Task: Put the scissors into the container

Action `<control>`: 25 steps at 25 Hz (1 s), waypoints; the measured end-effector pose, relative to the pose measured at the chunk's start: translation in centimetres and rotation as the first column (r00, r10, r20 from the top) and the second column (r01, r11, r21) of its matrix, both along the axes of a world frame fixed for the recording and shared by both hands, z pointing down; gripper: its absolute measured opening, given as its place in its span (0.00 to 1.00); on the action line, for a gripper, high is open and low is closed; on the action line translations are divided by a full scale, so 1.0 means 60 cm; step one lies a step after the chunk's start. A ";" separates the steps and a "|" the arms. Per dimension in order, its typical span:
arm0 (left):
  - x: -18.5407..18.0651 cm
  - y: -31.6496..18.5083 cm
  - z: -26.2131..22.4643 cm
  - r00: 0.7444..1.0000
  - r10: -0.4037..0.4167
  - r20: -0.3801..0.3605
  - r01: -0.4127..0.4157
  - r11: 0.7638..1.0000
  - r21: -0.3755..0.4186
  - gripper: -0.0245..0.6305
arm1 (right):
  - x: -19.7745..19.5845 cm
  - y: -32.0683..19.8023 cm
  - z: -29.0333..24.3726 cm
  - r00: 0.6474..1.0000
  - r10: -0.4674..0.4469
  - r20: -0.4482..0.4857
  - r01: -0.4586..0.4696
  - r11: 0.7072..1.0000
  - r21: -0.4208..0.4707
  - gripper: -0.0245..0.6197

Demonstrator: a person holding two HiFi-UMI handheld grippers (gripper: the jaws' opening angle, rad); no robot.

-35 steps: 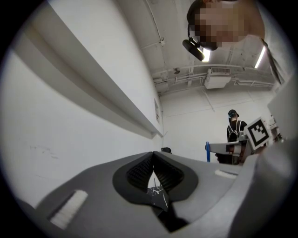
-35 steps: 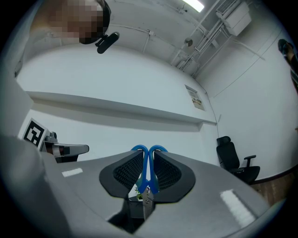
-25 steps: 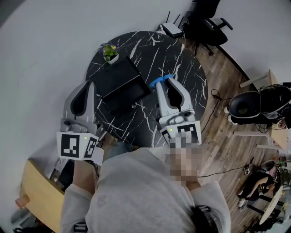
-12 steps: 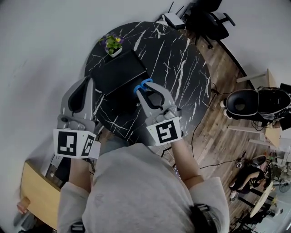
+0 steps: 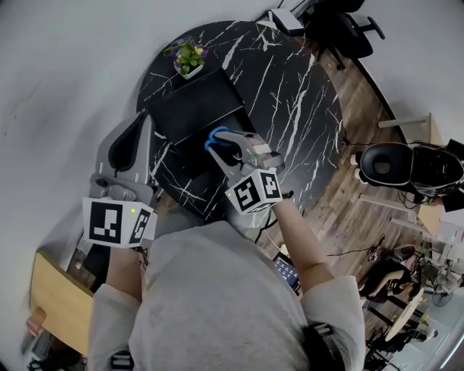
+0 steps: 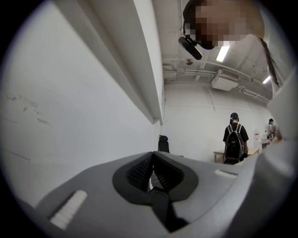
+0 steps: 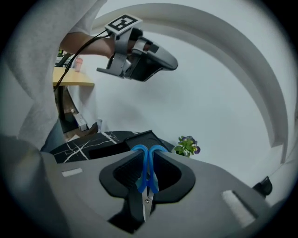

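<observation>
The blue-handled scissors (image 5: 215, 135) sit clamped in my right gripper (image 5: 219, 139), handles sticking out past the fingertips. In the right gripper view the scissors (image 7: 146, 168) stand between the pads of the right gripper (image 7: 146, 157), with the metal blades pointing back toward the camera. The black container (image 5: 194, 110) is an open box on the round black marble table (image 5: 290, 94); my right gripper hovers at its near right edge. The container (image 7: 135, 141) lies just ahead in the right gripper view. My left gripper (image 5: 139, 127) hangs shut and empty left of the container, off the table's edge; the left gripper (image 6: 152, 159) faces a white wall.
A small potted plant (image 5: 190, 56) stands just beyond the container, also seen as the plant (image 7: 187, 145). A white router (image 5: 287, 20) lies at the table's far edge, with an office chair (image 5: 348, 29) behind. A person with a backpack (image 6: 234, 144) stands far off.
My right gripper has carried the scissors left across the table, from right of the container to its near right edge. The left gripper has barely moved.
</observation>
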State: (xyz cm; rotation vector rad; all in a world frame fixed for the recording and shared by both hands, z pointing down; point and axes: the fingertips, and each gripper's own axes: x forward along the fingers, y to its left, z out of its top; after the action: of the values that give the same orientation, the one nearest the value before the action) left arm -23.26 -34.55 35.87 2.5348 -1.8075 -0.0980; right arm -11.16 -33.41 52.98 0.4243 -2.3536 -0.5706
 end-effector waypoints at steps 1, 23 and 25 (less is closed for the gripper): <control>-0.002 -0.002 0.004 1.000 0.002 0.000 -0.002 1.000 -0.005 0.13 | -0.003 0.001 0.015 0.999 -0.019 -0.031 0.019 1.000 -0.006 0.15; -0.051 -0.016 0.060 1.000 -0.009 -0.027 0.006 0.996 -0.085 0.13 | -0.018 -0.002 0.213 0.889 -0.212 -0.407 0.136 0.968 -0.209 0.15; -0.055 -0.013 0.063 0.999 -0.014 -0.029 0.011 0.996 -0.088 0.13 | -0.018 -0.003 0.221 0.879 -0.215 -0.425 0.131 0.967 -0.218 0.15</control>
State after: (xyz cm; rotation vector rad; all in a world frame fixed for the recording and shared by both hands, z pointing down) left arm -26.56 -35.34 39.64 2.4497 -1.7757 -0.0540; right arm -12.26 -33.61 66.21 -0.0112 -1.9817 -0.4678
